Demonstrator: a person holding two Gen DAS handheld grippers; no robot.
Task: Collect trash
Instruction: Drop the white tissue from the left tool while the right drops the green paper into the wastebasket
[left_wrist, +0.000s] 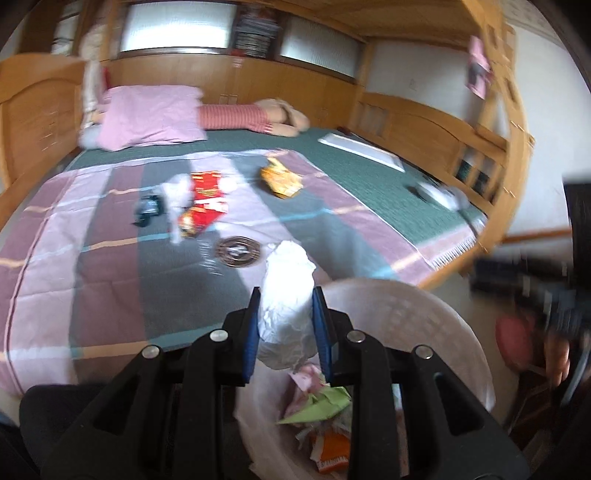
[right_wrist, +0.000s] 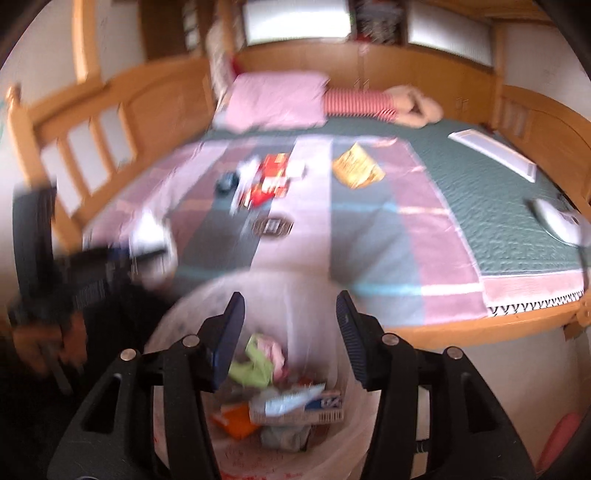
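Your left claw (left_wrist: 284, 295): it pinches a crumpled white paper wad (left_wrist: 286, 295) between its two blue pads, which press on both sides of it.
Where the wad is: it sits up high over the near rim of the trash basket (left_wrist: 424, 306), in front of the bed.
Your right claw (right_wrist: 290, 325): its fingers are spread apart and nothing is between them. It hangs right over the basket.
Trash basket: it is pale and round with small holes in its wall, and it stands on the floor just beside the bed's edge.
Inside the basket: you can see a green wrapper (right_wrist: 253, 363), something pink, an orange wrapper (right_wrist: 236, 421) and a flat white and blue box (right_wrist: 295, 408).
Bed (left_wrist: 122, 295): it has a striped pink and grey blanket on top.
Trash left on the bed: a red snack bag (left_wrist: 205, 203) with a white crumpled bit (left_wrist: 177, 199) touching it, a yellow snack bag (left_wrist: 280, 179) well apart to the right, and a small dark thing (left_wrist: 147, 210) just left of the white bit.
Round brown disc (left_wrist: 238, 251): it lies flat on the blanket, near the wad you hold.
Far end of the bed: a pink pillow (left_wrist: 155, 116).
Picture: both views are blurry, so small things are hard to name.
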